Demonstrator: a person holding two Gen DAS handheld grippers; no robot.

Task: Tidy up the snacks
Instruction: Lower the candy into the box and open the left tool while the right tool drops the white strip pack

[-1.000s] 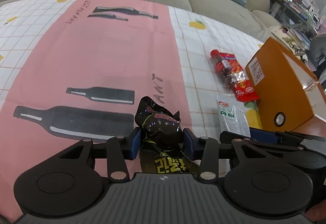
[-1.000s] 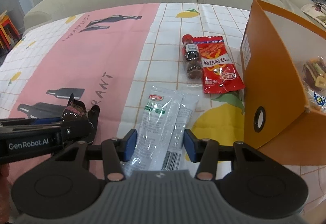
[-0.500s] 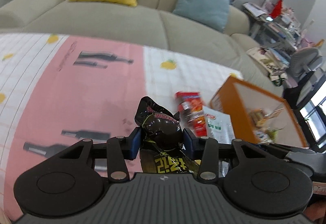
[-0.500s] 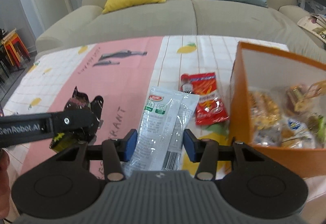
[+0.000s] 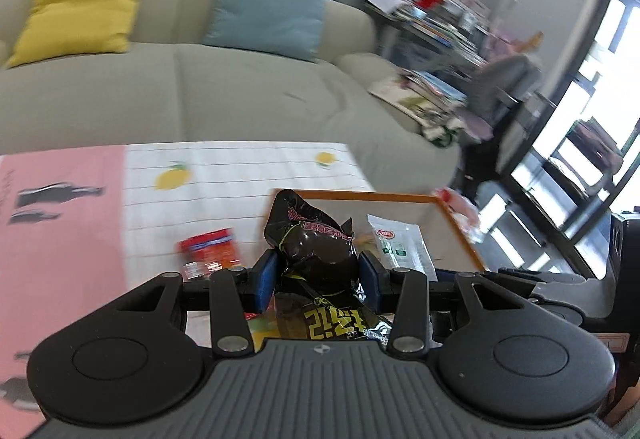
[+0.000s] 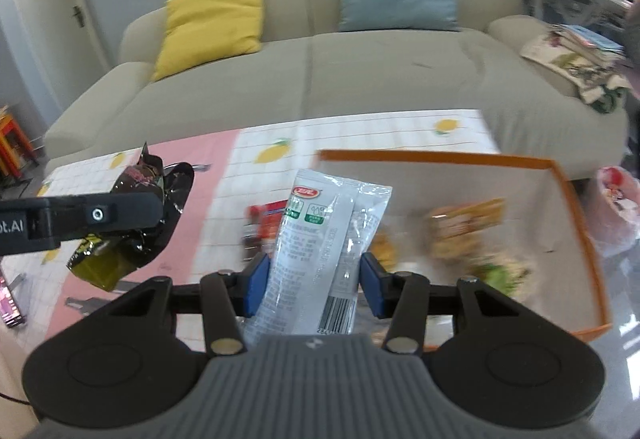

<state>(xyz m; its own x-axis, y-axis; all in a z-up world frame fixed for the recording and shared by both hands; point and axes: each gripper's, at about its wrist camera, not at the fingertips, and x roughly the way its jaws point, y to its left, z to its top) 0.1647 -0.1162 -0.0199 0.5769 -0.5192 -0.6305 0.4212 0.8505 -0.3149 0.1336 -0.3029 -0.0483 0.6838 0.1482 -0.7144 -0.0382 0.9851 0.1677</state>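
Your left gripper [image 5: 318,281] has its blue fingers [image 5: 266,281] clamped on a black bag [image 5: 316,251]. The bag carries pink print near its top and large yellow characters near its bottom, at lower centre of the left view; neither is legible. In the right view the same bag [image 6: 120,235] hangs at left, and the left gripper's side shows the letters "ot.AI" at the frame edge.

Your right gripper [image 6: 314,285] has its fingers [image 6: 256,285] clamped on a clear pouch [image 6: 320,231] at centre frame. The pouch bears a red oval logo, two green squares, lines of small grey print and a barcode at its lower end; none of it reads. In the left view the pouch [image 5: 400,247] shows right of the black bag.

A red packet [image 5: 212,249] lies on the table [image 5: 240,167], left of the orange box [image 6: 576,231]; its writing is blurred. The box holds several snacks, also blurred.

Versus one second ago: both bags were low over the table; both are now raised, with the sofa [image 6: 320,79] filling the upper frame. The box, then at right edge and seen from its side, now sits at centre right with its open top visible. The black bag now overlaps the box rim in the left view. Both grips are unchanged.
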